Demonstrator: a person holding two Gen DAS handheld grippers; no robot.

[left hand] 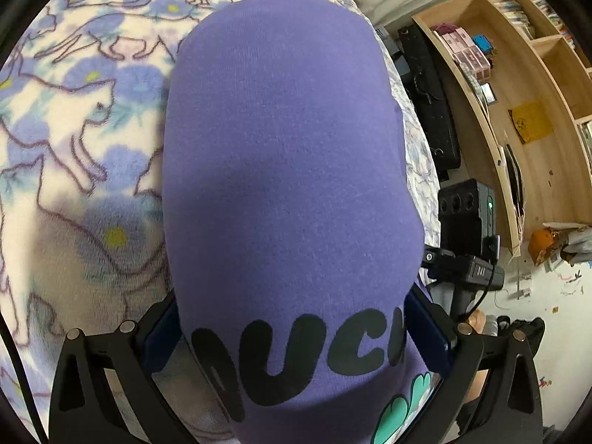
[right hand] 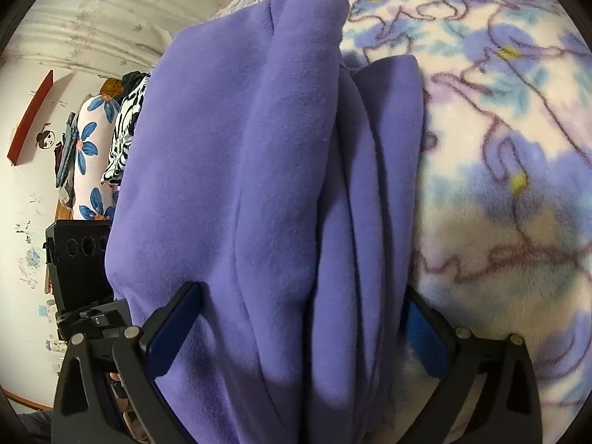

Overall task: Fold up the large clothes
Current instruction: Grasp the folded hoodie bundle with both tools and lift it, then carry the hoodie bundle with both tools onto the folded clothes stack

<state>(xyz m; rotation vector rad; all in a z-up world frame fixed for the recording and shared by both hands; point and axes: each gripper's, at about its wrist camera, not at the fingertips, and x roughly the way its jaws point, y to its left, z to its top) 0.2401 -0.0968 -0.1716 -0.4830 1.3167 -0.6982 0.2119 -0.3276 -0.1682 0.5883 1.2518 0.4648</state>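
A purple sweatshirt (left hand: 281,155) with black letters and a teal print lies on a fleece blanket with a cat and flower pattern (left hand: 74,118). My left gripper (left hand: 296,333) is shut on a thick fold of the sweatshirt, its blue pads pressing on both sides. In the right wrist view the same sweatshirt (right hand: 229,185) is bunched in several folds. My right gripper (right hand: 299,318) is shut on that bundle, which fills the gap between its pads. The blanket (right hand: 499,148) lies to the right of it.
A wooden shelf unit (left hand: 525,85) with boxes and books stands at the right. The other gripper's black body (left hand: 466,222) is close at the right; it also shows in the right wrist view (right hand: 81,259). Hanging clothes (right hand: 96,148) are by the wall.
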